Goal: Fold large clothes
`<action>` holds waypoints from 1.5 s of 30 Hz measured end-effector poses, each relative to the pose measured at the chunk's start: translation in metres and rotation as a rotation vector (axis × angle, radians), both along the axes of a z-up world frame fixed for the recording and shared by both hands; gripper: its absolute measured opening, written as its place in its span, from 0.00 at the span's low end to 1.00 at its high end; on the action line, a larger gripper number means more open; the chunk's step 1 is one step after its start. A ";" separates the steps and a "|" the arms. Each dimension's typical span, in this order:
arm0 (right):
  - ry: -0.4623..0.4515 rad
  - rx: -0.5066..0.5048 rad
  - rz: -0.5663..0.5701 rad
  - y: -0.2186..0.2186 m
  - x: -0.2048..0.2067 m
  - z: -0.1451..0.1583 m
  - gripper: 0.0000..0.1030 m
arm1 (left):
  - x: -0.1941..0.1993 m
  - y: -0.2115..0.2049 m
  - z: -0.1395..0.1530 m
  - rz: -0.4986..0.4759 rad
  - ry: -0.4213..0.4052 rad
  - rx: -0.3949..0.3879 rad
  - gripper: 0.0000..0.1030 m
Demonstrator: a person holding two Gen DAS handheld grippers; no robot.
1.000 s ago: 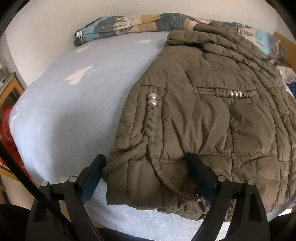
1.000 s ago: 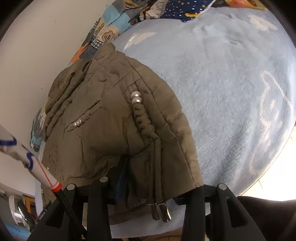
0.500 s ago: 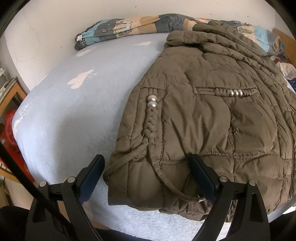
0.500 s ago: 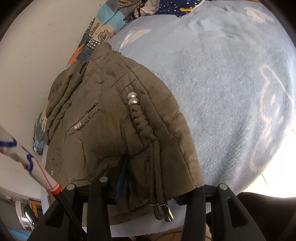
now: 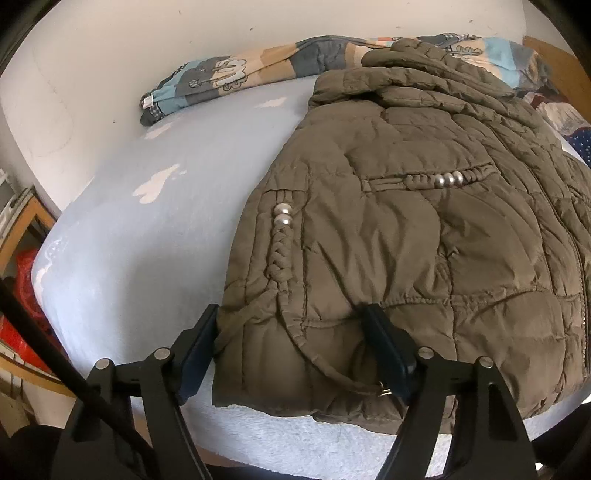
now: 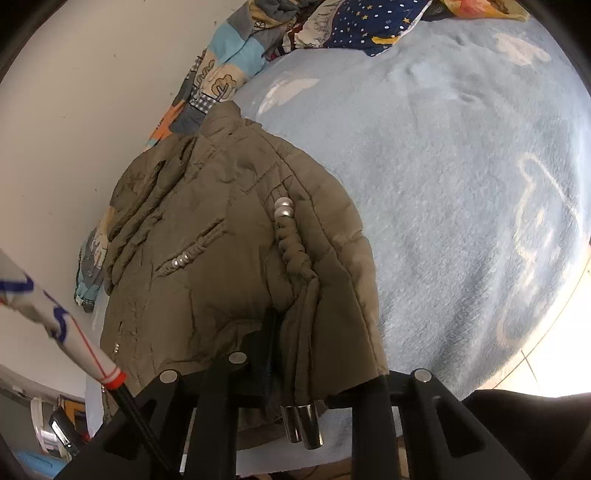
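A large olive-brown quilted jacket (image 5: 424, 229) lies on the light blue bed (image 5: 155, 236), hem toward me, with braided cords and silver beads. My left gripper (image 5: 291, 332) straddles the jacket's near left hem corner; its jaws stand wide, one finger beside the hem's edge and one pressed into the fabric. In the right wrist view my right gripper (image 6: 321, 354) straddles the jacket's (image 6: 221, 258) other hem corner. Fabric fills the gap between its fingers. Two metal cord ends (image 6: 301, 424) hang below.
A patchwork quilt (image 5: 258, 74) lies bunched along the white wall at the back. More patterned bedding (image 6: 369, 26) lies at the far end in the right wrist view. The bed's (image 6: 461, 184) front edge is just below both grippers. A wooden frame and red item (image 5: 22, 266) stand left.
Both grippers have pushed further onto the jacket's hem. The right gripper's fingers have come closer together around the hem corner.
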State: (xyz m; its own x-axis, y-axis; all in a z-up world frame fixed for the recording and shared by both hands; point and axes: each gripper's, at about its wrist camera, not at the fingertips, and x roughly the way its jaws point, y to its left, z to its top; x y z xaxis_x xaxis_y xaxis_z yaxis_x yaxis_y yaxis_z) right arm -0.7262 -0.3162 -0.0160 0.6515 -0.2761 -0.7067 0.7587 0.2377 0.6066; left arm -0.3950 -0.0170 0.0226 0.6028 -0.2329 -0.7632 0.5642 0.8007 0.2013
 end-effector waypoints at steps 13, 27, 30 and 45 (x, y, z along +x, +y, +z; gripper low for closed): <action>-0.026 -0.049 -0.005 0.006 -0.004 0.012 0.17 | -0.003 0.004 0.006 -0.016 -0.019 -0.003 0.60; -0.056 -0.057 -0.001 0.005 -0.004 0.017 0.16 | 0.020 0.030 0.017 0.036 0.107 -0.161 0.33; -0.057 -0.059 0.002 0.006 -0.004 0.018 0.16 | 0.018 0.026 0.016 0.037 0.094 -0.142 0.33; -0.044 -0.064 0.017 0.004 -0.003 0.021 0.16 | 0.027 0.037 0.019 0.051 0.172 -0.206 0.28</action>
State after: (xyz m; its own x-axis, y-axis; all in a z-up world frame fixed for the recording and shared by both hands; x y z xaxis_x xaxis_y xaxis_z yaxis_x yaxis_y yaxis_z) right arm -0.7291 -0.3126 0.0049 0.6868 -0.3080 -0.6583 0.7268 0.2895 0.6228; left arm -0.3683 0.0197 0.0414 0.4834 -0.3665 -0.7950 0.5335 0.8433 -0.0644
